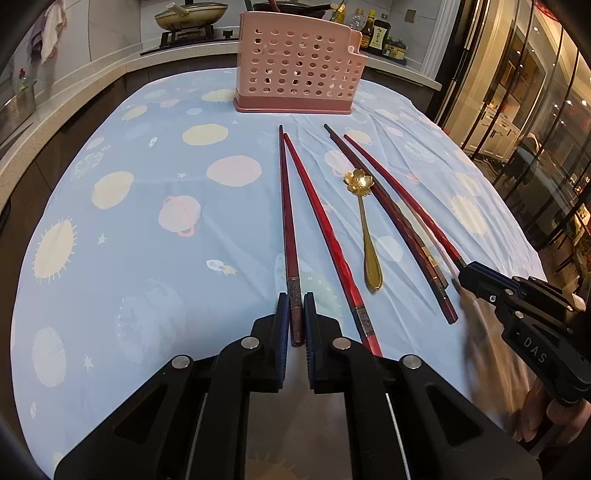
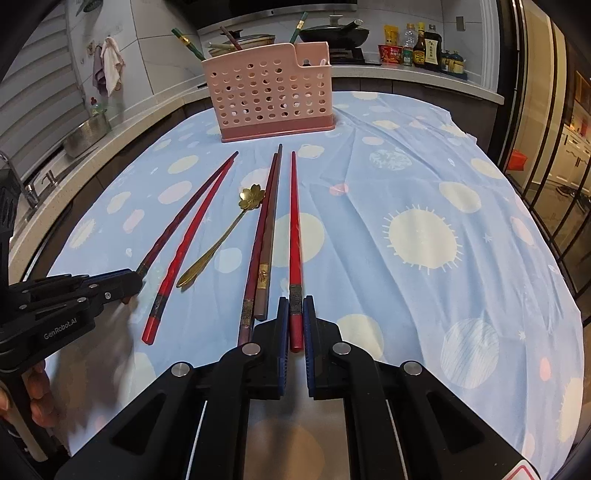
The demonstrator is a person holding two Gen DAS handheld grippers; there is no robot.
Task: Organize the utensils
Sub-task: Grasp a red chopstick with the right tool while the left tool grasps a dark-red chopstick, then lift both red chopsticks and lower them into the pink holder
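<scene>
On the blue planet-print tablecloth (image 1: 147,206), far left of the spread: left gripper (image 1: 296,299), jaws pinching the butt end of a dark red chopstick (image 1: 285,206). Just right of it a bright red chopstick (image 1: 317,218), tips nearly touching, lying loose. Next over, a gold spoon with flower-shaped bowl (image 1: 364,221), bowl toward the holder. Beside it, two dark chopsticks (image 2: 264,229) lying close together, one overlapping the spoon's bowl edge. Far right: right gripper (image 2: 295,301), jaws clamped on the thick end of another red chopstick (image 2: 293,221), which points toward the pink perforated utensil holder (image 2: 269,99). Holder stands upright at the cloth's far edge, chopsticks already inside. Stove pans (image 2: 334,33) and bottles (image 2: 424,46) behind, on the counter
</scene>
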